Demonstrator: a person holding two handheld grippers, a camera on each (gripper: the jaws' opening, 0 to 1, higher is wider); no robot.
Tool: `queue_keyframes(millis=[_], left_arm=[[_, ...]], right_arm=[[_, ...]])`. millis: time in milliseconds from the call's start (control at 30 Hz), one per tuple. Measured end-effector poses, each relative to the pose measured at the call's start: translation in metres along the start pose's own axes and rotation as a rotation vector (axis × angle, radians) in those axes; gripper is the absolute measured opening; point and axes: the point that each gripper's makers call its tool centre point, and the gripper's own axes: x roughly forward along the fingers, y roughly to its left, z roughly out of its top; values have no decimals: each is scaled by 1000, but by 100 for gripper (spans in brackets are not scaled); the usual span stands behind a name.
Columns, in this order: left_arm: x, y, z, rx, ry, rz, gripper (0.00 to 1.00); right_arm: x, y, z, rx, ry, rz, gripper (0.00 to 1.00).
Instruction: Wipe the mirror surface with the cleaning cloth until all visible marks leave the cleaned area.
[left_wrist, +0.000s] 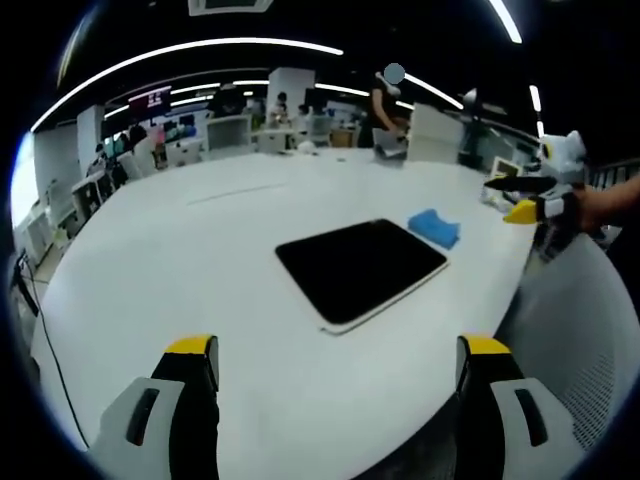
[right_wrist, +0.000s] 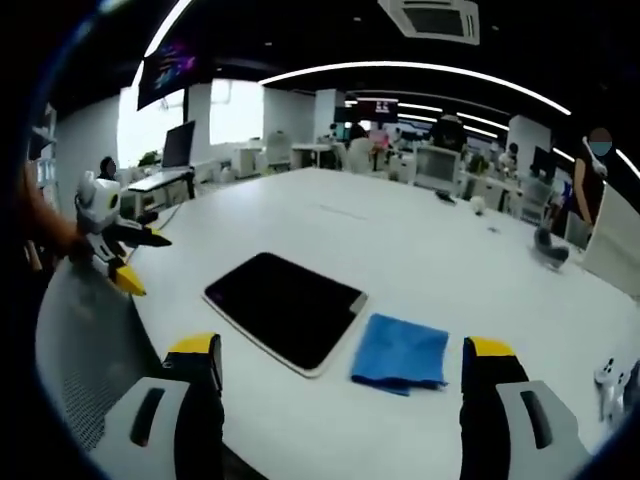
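Item: cleaning cloth (right_wrist: 400, 353), blue, folded, lying flat on the white table (right_wrist: 430, 250), just beside one short edge of the mirror (right_wrist: 285, 308).

Mirror: dark rectangular slab, pale rim, long axis running away from the table edge at a slant.

Right gripper (right_wrist: 340, 380): jaws standing spread, gripping nothing, hovering directly short of the cloth; judged the nearer one for the pick-up.

Left gripper (left_wrist: 338, 375): jaws spread, empty, facing the mirror, with the cloth lying beyond its far corner.

Labels, writing: none legible; a distant screen is glowing, its text too small to read.
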Motion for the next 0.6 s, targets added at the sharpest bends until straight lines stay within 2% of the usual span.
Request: queue_keyframes(millis=[300, 600], left_arm=[[-1, 3, 1, -26, -9, 14, 99], [0, 2, 0, -7, -3, 7, 99]], right_arm=[[-8, -17, 30, 20, -18, 11, 100], [-14, -30, 53, 23, -14, 20, 100]])
